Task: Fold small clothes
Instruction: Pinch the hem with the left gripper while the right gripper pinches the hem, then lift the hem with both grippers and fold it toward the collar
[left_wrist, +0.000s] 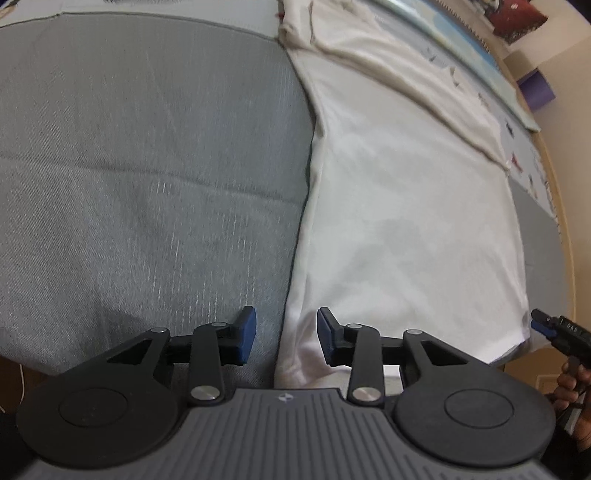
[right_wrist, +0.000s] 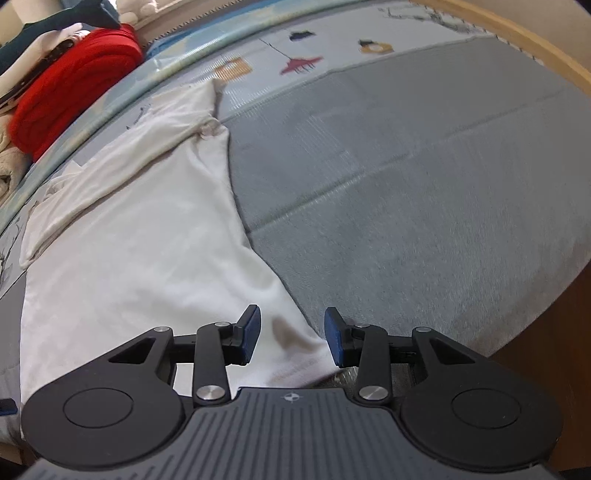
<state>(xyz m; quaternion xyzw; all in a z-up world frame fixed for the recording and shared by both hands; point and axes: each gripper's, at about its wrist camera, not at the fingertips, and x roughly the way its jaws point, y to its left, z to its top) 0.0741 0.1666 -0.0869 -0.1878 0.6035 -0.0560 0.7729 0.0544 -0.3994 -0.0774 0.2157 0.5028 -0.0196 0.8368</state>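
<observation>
On a grey woven bed cover, a white, soft cotton garment lies spread flat, its long axis running away from both tools toward a rumpled sleeve at the far end. At its near hem, the left gripper straddles one bottom corner and the right gripper the other, each equally close, blue-padded fingers spread apart and pinching nothing. Beyond, a folded red knit cloth rests beside a printed mat.
</observation>
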